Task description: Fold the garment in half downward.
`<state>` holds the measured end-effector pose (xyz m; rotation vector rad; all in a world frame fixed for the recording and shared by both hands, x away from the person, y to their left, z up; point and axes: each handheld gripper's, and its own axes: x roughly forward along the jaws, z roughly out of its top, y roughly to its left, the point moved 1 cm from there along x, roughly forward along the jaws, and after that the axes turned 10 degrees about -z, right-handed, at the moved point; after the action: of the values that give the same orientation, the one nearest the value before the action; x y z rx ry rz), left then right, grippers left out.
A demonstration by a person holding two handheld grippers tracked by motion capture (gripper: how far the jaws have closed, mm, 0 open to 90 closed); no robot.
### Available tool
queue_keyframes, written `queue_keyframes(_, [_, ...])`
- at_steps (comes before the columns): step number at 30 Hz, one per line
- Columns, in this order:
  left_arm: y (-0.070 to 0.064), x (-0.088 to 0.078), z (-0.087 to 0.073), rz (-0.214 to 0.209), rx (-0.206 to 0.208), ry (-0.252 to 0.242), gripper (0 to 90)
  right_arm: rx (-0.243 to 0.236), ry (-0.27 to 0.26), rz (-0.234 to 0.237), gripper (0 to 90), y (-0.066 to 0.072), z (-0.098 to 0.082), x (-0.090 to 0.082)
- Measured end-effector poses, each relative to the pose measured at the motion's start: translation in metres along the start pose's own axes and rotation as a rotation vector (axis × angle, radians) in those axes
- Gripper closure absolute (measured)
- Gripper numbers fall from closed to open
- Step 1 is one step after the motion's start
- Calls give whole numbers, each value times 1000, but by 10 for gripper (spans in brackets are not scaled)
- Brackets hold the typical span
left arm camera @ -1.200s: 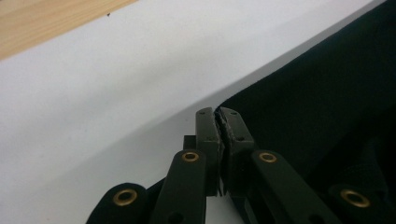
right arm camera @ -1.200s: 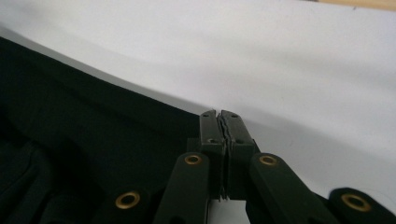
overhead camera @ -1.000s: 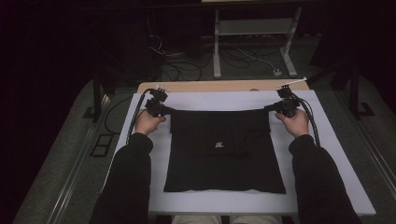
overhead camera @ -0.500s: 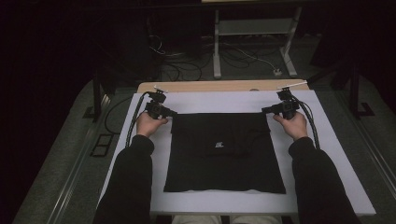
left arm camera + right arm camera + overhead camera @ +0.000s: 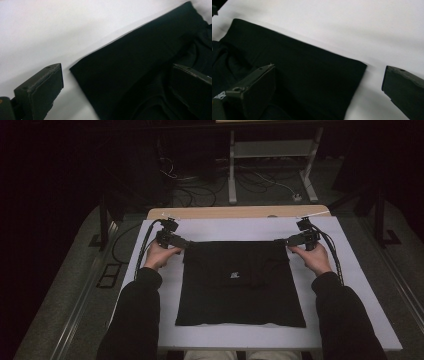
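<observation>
fingers on my left gripper (image 5: pixel 186 243) and right gripper (image 5: pixel 278 241) just popped wide open, gripping nothing, letting go of the black garment (image 5: pixel 240 282)'s top corners on the counter (image 5: pixel 350 270). guessing next is regrabbing to fold.

The garment (image 5: pixel 239 282) at the centre of the high view was plain black, with one small white mark near its middle. The sheet (image 5: pixel 345 270) beneath it was white, and a pale wooden strip (image 5: pixel 235 212) showed above it. Both sleeves (image 5: pixel 135 320) at the bottom were black. The floor (image 5: pixel 65 285) at left was speckled grey.
</observation>
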<state>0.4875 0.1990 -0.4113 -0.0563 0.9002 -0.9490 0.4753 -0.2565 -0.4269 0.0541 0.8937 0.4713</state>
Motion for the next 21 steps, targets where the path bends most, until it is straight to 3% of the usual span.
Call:
queue_keyframes(6, [-10, 0, 3, -21, 34, -17, 0, -39, -9, 52, 0, 14, 1, -4])
queue_keyframes(15, [-25, 2, 7, -78, 72, -43, 0, -105, -12, 92, 0, 35, 2, -6])
queue_keyframes(21, [-30, 9, 6, -113, 64, -54, 0, -136, 20, 103, 0, 43, -1, -2])
